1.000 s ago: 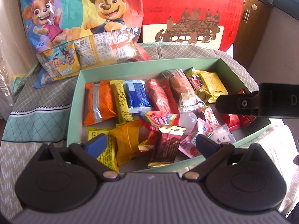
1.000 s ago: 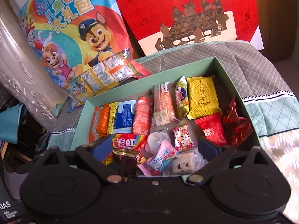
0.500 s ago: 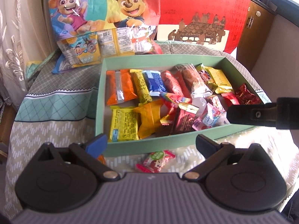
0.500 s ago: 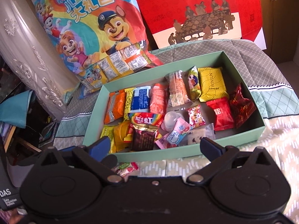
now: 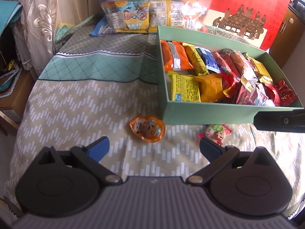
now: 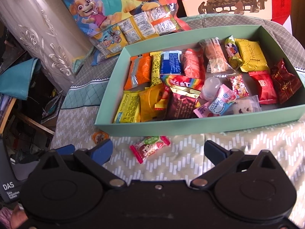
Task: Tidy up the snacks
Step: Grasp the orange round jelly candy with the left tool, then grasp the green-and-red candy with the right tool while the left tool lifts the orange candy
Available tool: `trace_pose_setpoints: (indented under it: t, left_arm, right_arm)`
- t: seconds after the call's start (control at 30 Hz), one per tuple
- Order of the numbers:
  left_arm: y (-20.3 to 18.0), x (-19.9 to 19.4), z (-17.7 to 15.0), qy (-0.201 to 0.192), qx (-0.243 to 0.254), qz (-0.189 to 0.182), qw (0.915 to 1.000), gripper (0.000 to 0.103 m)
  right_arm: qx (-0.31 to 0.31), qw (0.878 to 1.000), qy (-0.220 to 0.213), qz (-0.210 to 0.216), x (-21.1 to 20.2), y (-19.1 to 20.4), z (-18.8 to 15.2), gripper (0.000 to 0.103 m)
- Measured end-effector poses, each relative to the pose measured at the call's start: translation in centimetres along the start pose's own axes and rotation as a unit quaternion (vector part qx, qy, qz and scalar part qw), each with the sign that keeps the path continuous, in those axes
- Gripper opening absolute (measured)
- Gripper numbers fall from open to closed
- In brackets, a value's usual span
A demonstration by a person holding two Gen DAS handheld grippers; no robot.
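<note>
A mint-green box (image 5: 205, 112) (image 6: 190, 126) full of several wrapped snacks sits on a patterned cloth. Two snacks lie loose on the cloth in front of it: an orange round jelly cup (image 5: 147, 128) (image 6: 99, 137) and a pink-and-green candy (image 5: 216, 133) (image 6: 150, 146). My left gripper (image 5: 153, 148) is open and empty, just short of the jelly cup. My right gripper (image 6: 158, 151) is open and empty too, with the pink candy lying between and just beyond its fingertips. A black part of the right gripper (image 5: 280, 121) shows at the right edge of the left wrist view.
A cartoon-dog snack bag (image 6: 122, 9) and a red gift box (image 5: 244, 13) stand behind the green box. A curtain (image 6: 38, 30) hangs at the left, with clutter below the table's left edge. Bare cloth (image 5: 85, 99) lies left of the box.
Both grippers have drawn back from over the box toward the near side of the table. The left one also swung left, bringing the jelly cup and pink candy into view.
</note>
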State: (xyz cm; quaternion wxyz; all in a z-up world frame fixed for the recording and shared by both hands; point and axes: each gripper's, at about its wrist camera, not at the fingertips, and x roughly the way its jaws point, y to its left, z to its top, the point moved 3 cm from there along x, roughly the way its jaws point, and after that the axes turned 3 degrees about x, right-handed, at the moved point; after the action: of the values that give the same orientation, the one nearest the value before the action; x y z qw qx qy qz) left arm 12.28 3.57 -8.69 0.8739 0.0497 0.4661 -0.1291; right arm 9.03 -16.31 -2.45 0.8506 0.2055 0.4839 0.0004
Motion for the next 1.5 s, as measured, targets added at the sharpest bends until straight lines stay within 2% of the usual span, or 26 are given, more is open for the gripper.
trace_pose_setpoints:
  t: [0.17,0.33,0.4,0.47,0.5,0.57,0.6,0.63,0.7,0.8,0.9,0.93,0.97,1.0,1.07,1.2,1.3,1.5]
  left_arm:
    - [1.2,1.4,-0.3,0.01,-0.01,0.006,0.9999,0.103]
    - [1.8,2.9,0.9,0.003,0.002,0.015,0.9999,0.103]
    - [1.8,3.4,1.2,0.001,0.011,0.013,0.9999,0.101]
    - [1.7,3.9,1.6,-0.003,0.018,0.009,0.9998,0.093]
    - [1.6,4.0,1.8,-0.004,0.021,0.006,0.9998,0.086]
    - [1.3,4.3,1.8,-0.003,0.028,-0.007,0.9996,0.069]
    - [1.3,4.4,1.7,0.0,0.031,-0.01,0.9995,0.053]
    - [1.3,4.5,1.5,0.002,0.03,-0.01,0.9995,0.047]
    - [1.6,4.3,1.1,-0.002,0.023,-0.014,0.9996,0.047]
    - [2.3,3.8,0.4,-0.004,0.018,-0.013,0.9998,0.047]
    - [3.5,3.3,-0.1,-0.001,0.003,-0.008,1.0,0.047]
    - [3.8,3.2,-0.1,0.0,-0.002,-0.007,1.0,0.047]
    - [3.9,3.2,-0.1,0.0,-0.004,-0.005,1.0,0.047]
    - [3.9,3.2,-0.1,0.001,-0.004,-0.003,1.0,0.047]
    - [3.7,3.2,-0.1,0.002,-0.001,0.004,1.0,0.048]
    - [2.7,3.0,-0.7,-0.011,0.002,0.03,0.9995,0.043]
    - [2.1,2.3,-1.4,-0.019,-0.004,0.035,0.9992,0.04]
    - [0.7,0.6,-2.3,-0.012,-0.003,-0.003,0.9999,0.04]
  right_arm:
    - [0.025,1.0,0.018,0.003,1.5,-0.2,-0.2,0.103]
    - [0.056,0.998,0.032,-0.008,3.9,0.2,-0.3,0.103]
    - [0.072,0.997,0.039,-0.005,4.7,0.3,-0.3,0.095]
    - [0.083,0.995,0.048,-0.004,5.5,0.4,-0.3,0.08]
    - [0.087,0.995,0.051,-0.007,5.9,0.5,-0.3,0.078]
    - [0.092,0.994,0.051,-0.016,6.7,0.8,-0.3,0.067]
    - [0.093,0.994,0.05,-0.019,6.9,0.9,-0.2,0.066]
    - [0.09,0.995,0.047,-0.024,7.2,1.1,-0.2,0.066]
    - [0.078,0.996,0.042,-0.029,7.6,1.7,-0.1,0.062]
    - [0.045,0.997,0.035,-0.051,8.2,2.7,-0.4,0.062]
    - [-0.01,0.997,0.018,-0.074,8.2,3.7,-1.1,0.059]
    - [-0.025,0.997,0.016,-0.077,8.2,4.0,-1.3,0.054]
    - [-0.034,0.996,0.016,-0.079,8.2,4.0,-1.6,0.04]
    - [-0.041,0.995,0.012,-0.086,8.1,3.9,-1.7,0.033]
    - [-0.043,0.996,0.017,-0.075,7.7,3.3,-1.8,0.029]
    - [-0.035,0.997,0.018,-0.065,6.3,1.5,-2.5,0.027]
    - [-0.035,0.997,0.017,-0.06,5.2,0.3,-3.2,0.027]
    - [-0.022,0.999,0.011,-0.043,3.0,-1.2,-3.8,0.026]
